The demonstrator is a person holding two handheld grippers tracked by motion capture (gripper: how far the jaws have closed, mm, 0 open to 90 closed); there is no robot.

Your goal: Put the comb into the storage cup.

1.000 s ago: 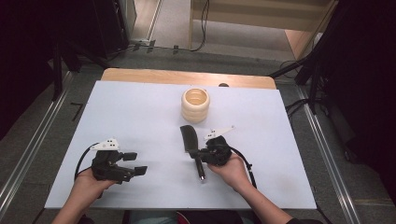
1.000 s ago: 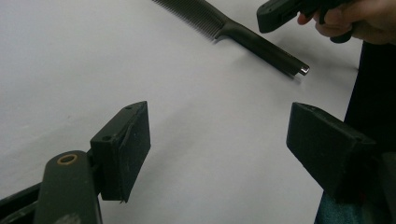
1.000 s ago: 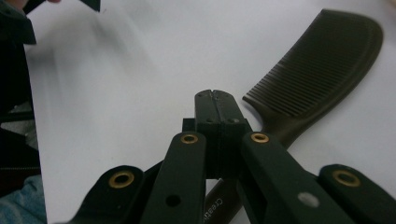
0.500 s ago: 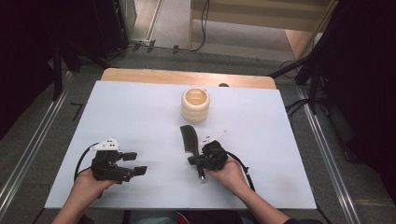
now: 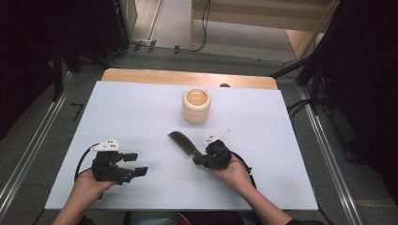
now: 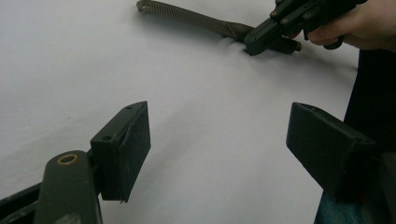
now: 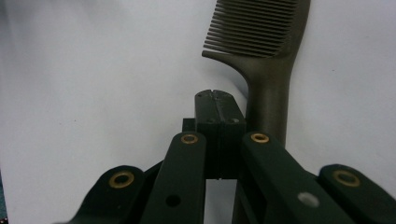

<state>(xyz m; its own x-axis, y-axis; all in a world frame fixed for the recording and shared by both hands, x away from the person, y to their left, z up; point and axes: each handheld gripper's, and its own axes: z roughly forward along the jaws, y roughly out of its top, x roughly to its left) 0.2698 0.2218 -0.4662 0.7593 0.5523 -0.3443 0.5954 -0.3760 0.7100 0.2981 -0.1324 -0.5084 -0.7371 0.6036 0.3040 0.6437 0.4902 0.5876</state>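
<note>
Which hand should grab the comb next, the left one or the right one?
Probably the right. The right gripper sits beside the comb handle, jaws shut and empty. The left gripper is open but farther off.

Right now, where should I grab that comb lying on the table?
Grip the comb by its plain handle, the end nearest the right gripper, not the toothed end. It lies flat, so come from above with jaws across the narrow handle, which fits between them.

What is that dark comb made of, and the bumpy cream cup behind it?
The dark olive-brown comb looks like moulded plastic, matte: thin, even teeth flowing into a smooth one-piece handle. The cream ribbed cup could be plastic or glazed ceramic; its stacked rounded rings carry a soft sheen, but the look leaves it open.
</note>
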